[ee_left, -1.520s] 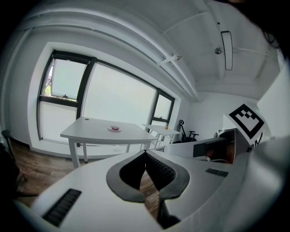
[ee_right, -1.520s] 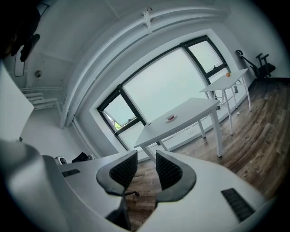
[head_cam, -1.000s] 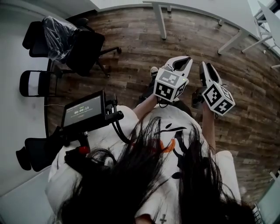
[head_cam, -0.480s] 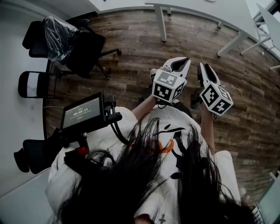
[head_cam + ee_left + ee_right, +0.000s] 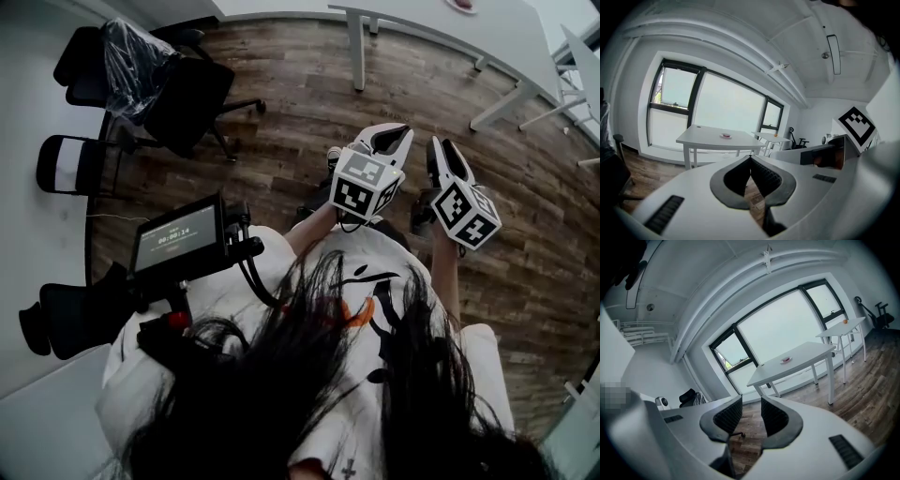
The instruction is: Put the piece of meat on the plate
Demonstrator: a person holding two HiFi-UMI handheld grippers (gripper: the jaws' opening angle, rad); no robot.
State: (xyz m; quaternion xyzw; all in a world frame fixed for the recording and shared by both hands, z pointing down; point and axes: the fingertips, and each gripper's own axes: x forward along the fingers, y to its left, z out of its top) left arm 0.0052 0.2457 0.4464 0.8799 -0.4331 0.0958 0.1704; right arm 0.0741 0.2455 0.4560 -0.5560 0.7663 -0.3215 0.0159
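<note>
Both grippers are held out in front of the person, above the wooden floor. My left gripper is shut, its tips touching, with nothing in it. My right gripper is shut too, with only a narrow slit between the pads, and it holds nothing. Far ahead stands a white table. On it lies a small pinkish plate with something red on it, too far off to make out.
Black office chairs stand at the left by a round table edge. A monitor rig hangs at the person's chest. A second white table carries a small orange thing. An exercise bike stands at the far right.
Both grippers stay where they were. The head view has shifted a little, bringing more of the white table into the top of the picture.
</note>
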